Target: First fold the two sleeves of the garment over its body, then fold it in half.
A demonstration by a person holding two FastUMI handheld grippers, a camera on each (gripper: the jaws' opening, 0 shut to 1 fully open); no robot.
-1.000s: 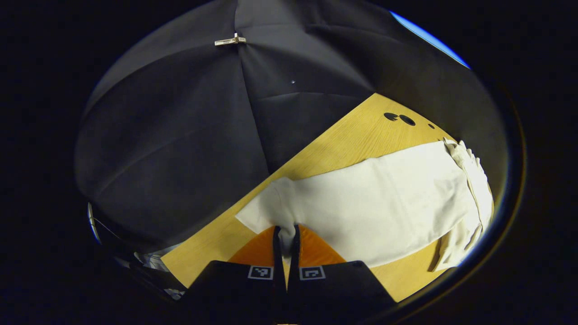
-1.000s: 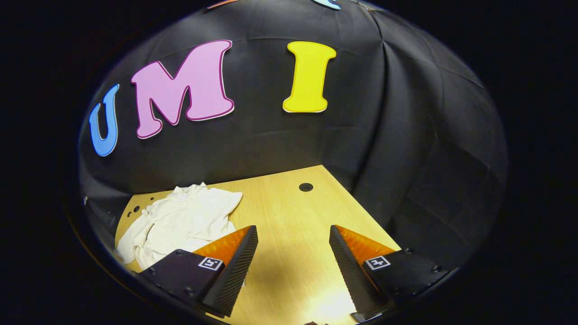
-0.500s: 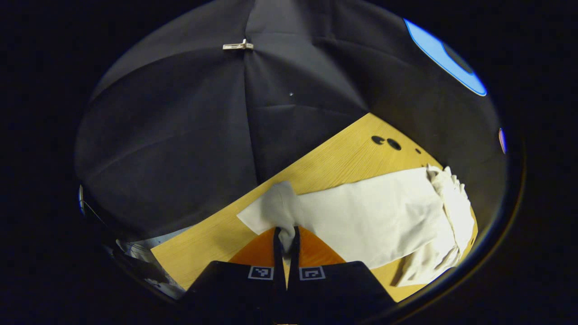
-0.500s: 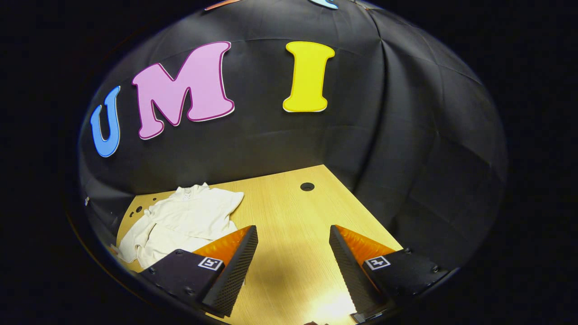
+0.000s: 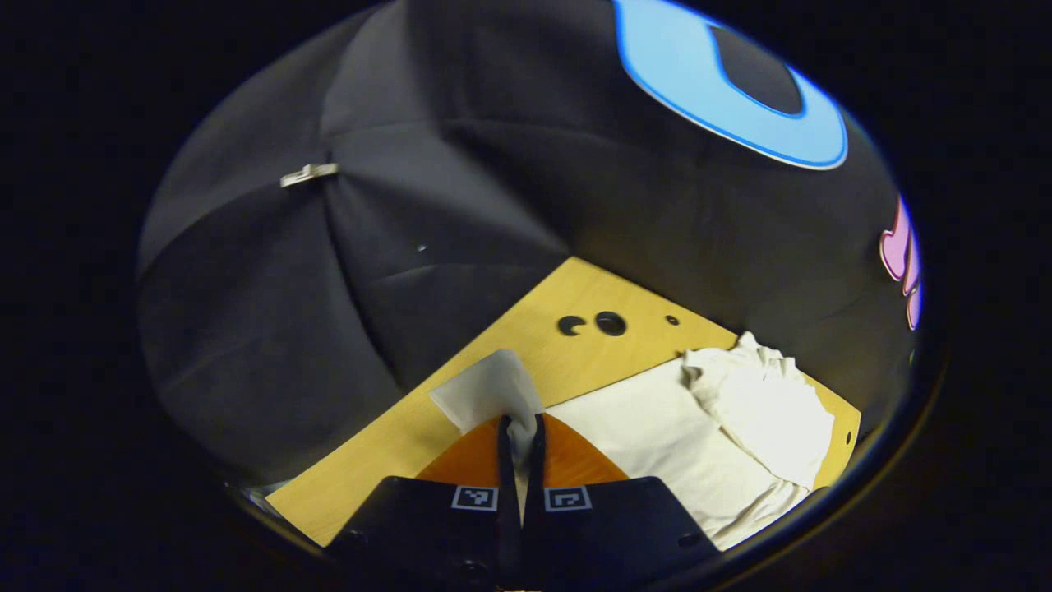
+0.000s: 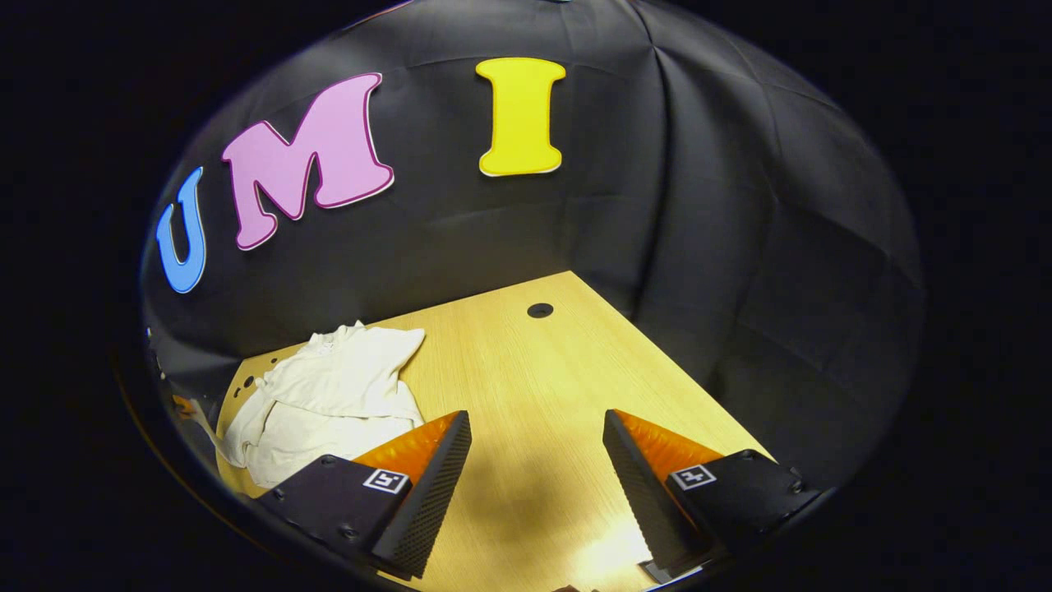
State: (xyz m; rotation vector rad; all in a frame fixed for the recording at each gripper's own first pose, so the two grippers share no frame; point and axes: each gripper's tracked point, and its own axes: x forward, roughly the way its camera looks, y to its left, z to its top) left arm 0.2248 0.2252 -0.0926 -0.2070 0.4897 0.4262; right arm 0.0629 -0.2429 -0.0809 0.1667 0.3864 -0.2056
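Observation:
A cream-white garment (image 5: 723, 427) lies on the wooden table (image 5: 394, 452) in the left gripper view, its far part bunched up near the table's back edge. My left gripper (image 5: 519, 423) is shut on the garment's sleeve end (image 5: 489, 395), which stands up in a raised fold just past the fingers. In the right gripper view the same garment (image 6: 329, 403) lies crumpled at the table's far left. My right gripper (image 6: 534, 448) hangs open above bare wood to the right of it, with nothing between its fingers.
Black cloth walls close the table on the far sides. Small round holes (image 5: 592, 324) mark the tabletop near the back corner, and another hole (image 6: 540, 310) sits near the far edge. Bare wood (image 6: 542, 386) stretches to the right of the garment.
My left gripper has swung right with the sleeve end in it, drawing the sleeve toward the garment's body. The garment now looks more bunched. The right gripper has shifted only slightly.

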